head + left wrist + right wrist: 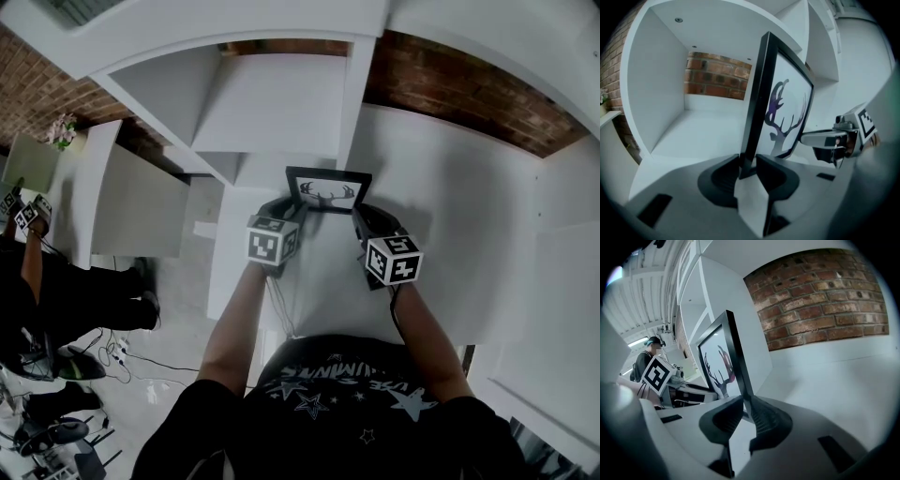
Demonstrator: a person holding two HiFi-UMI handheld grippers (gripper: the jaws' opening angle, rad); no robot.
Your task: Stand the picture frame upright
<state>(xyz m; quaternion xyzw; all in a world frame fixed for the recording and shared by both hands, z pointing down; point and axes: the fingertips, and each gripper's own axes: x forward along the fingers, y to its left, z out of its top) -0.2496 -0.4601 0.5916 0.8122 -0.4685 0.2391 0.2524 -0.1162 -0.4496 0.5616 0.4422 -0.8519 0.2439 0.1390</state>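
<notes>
The picture frame [328, 192] is black with a dark antler print and stands nearly upright on the white shelf top [450, 216]. My left gripper [281, 208] is shut on its left edge, and my right gripper [361, 217] is shut on its right edge. In the left gripper view the frame [780, 103] rises edge-on from between my left gripper [747, 165], with the right gripper [822, 139] at its far side. In the right gripper view the frame [723, 359] stands in my right gripper [744, 405], and the left gripper [686, 392] shows beyond it.
Open white shelf compartments [272, 103] stand right behind the frame, backed by a brick wall [450, 89]. A lower white counter [141, 202] is at the left. Another person [28, 262] holding grippers stands at the far left, with cables [122, 356] on the floor.
</notes>
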